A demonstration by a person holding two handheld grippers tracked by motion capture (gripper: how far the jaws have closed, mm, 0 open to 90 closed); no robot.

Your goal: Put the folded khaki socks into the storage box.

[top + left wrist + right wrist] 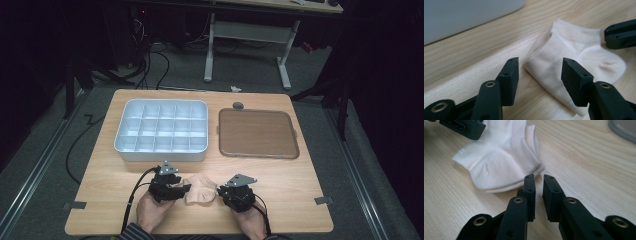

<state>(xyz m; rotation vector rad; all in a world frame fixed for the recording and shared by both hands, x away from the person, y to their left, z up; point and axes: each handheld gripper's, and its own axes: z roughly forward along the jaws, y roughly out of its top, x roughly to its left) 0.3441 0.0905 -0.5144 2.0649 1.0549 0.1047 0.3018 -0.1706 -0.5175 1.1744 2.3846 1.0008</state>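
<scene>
Pale wooden tabletop carries a cream ankle sock at six o'clock between the left gripper, jaws half open and empty, and the right gripper, nearly closed, empty, so grasping its edges seems next.

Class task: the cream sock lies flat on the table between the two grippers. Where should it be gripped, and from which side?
Probably at the ribbed cuff. The sock lies flat, so a pinch from above finds little; the cuff's layered edge offers a lip. Come in low along the table from the right, where the right gripper sits nearly closed beside it. The left gripper stands open at the other end.
</scene>
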